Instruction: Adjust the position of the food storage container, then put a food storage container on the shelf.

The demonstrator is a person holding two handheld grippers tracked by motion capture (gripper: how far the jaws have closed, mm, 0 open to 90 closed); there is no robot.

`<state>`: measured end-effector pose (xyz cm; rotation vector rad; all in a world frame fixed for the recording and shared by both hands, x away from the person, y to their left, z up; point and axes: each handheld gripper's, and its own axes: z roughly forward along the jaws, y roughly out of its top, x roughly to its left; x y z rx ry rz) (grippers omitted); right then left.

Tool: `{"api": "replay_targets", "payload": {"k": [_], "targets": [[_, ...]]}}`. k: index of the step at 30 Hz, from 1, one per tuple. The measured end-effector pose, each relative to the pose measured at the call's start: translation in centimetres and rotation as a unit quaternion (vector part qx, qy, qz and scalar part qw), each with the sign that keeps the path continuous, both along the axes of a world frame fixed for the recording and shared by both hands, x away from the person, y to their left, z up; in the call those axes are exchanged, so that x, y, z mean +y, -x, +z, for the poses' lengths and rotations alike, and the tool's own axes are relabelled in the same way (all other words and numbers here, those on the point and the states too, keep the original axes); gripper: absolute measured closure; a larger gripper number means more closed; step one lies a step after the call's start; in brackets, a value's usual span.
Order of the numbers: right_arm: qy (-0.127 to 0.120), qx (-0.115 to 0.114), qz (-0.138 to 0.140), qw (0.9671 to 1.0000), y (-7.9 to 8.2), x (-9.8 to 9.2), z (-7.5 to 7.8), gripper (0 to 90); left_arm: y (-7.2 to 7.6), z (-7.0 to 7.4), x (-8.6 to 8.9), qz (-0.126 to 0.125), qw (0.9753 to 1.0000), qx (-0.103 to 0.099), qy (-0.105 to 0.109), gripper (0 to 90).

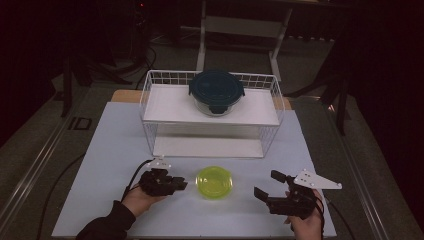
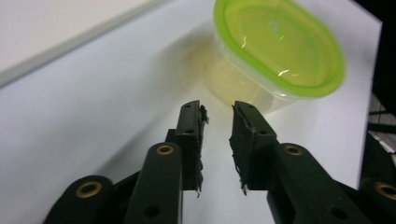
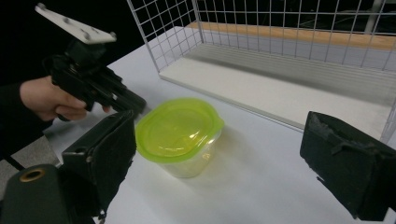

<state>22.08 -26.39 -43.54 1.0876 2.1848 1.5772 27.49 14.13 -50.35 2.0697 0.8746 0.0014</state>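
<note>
Black left tongs (image 1: 183,184): jaws narrowly parted, nothing gripped, held just left of the lime-lidded plastic container (image 1: 214,182). Right tongs (image 1: 266,185): jaws spread wide, nothing held, right of the container. Container set on the white worktop (image 1: 110,150), before a wire rack (image 1: 150,107) bearing a blue-lidded glass bowl (image 1: 216,92).

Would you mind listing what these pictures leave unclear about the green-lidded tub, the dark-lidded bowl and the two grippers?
- Green-lidded tub: contents unclear; the tinted lid hides them in the high view.
- Tub's far side: cut off by the top edge in the left gripper view.
- Dark-lidded bowl on the wire shelf: contents hidden by its lid, dim light.
- Right gripper: jaw tips cut off by the frame's edges.
- Left gripper: nothing unclear, jaws slightly apart, empty.
</note>
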Motion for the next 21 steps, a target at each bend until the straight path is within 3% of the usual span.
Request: {"api": "replay_targets", "payload": {"k": [6,9,10,11,12,17,21], "targets": [[0.002,-0.004,0.000,1.0000,0.1,0.2,0.1,10.3,1.3,2.2,1.0,0.006,0.9997,-0.012,0.022,49.4],[0.004,-0.006,0.000,1.0000,0.1,0.3,0.2,10.3,1.7,3.2,1.0,0.005,0.9995,-0.016,0.027,34.6],[0.004,-0.006,0.001,1.0000,0.1,0.3,0.2,10.3,1.9,3.8,0.9,-0.007,0.9990,-0.013,0.041,34.6],[0.003,-0.007,0.002,1.0000,0.1,0.4,0.2,10.3,2.0,4.1,0.8,-0.013,0.9988,-0.011,0.047,21.6],[0.006,-0.007,0.003,1.0000,0.0,0.5,0.2,10.3,2.1,4.3,0.7,-0.012,0.9987,-0.011,0.048,18.5],[0.008,-0.007,0.010,0.9999,-0.2,0.9,0.2,10.3,2.3,5.3,0.3,-0.015,0.9984,-0.015,0.053,12.0],[0.006,-0.009,0.022,0.9997,-0.6,1.2,0.2,10.4,1.9,5.8,-0.1,-0.011,0.9978,-0.010,0.065,0.9]]}}
